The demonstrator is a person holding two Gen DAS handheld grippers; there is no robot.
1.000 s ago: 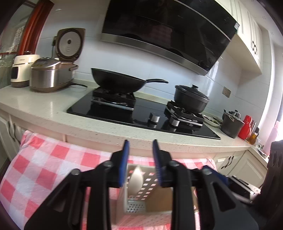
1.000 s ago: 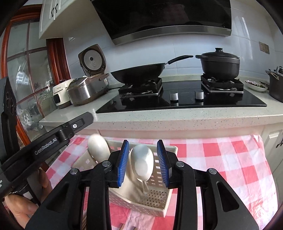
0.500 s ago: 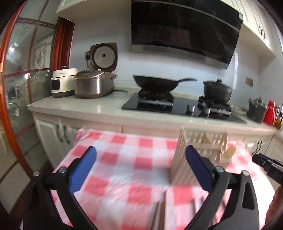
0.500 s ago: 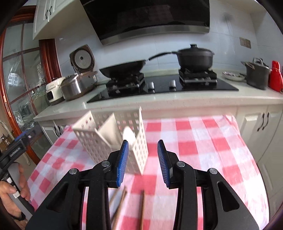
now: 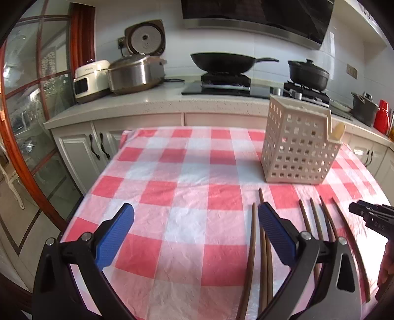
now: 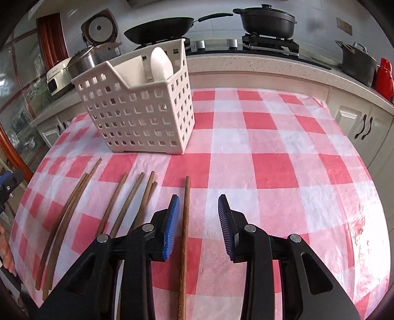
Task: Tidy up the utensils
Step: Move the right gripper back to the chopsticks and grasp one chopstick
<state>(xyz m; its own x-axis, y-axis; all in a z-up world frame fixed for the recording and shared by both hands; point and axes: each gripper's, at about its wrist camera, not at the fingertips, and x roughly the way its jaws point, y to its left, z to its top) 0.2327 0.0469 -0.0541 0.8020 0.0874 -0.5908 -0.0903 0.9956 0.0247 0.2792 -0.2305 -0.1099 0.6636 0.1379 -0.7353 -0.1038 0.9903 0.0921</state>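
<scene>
A white perforated basket (image 5: 295, 147) (image 6: 138, 115) stands on the red-checked tablecloth with a white spoon (image 6: 160, 64) upright in it. Several brown wooden chopsticks (image 5: 317, 221) (image 6: 123, 204) lie loose on the cloth in front of the basket. My left gripper (image 5: 195, 209) is wide open just above the cloth. One chopstick (image 5: 250, 258) lies inside its jaws, close to the right finger. My right gripper (image 6: 198, 199) hovers low over a single chopstick (image 6: 186, 221). Its jaws are closing with that stick between them, near the left pad, and neither pad presses on it.
Behind the table runs a counter (image 5: 147, 103) with two rice cookers (image 5: 133, 73), a wok (image 5: 221, 61) and a black pot (image 6: 268, 19) on the hob. Cabinets (image 6: 352, 123) stand close to the table's far side. A glass door (image 5: 24, 98) is on the left.
Both grippers have drawn back from the basket and dropped toward the chopsticks on the cloth. The left gripper's jaws went from narrow to wide open. The right gripper's jaws narrowed slightly.
</scene>
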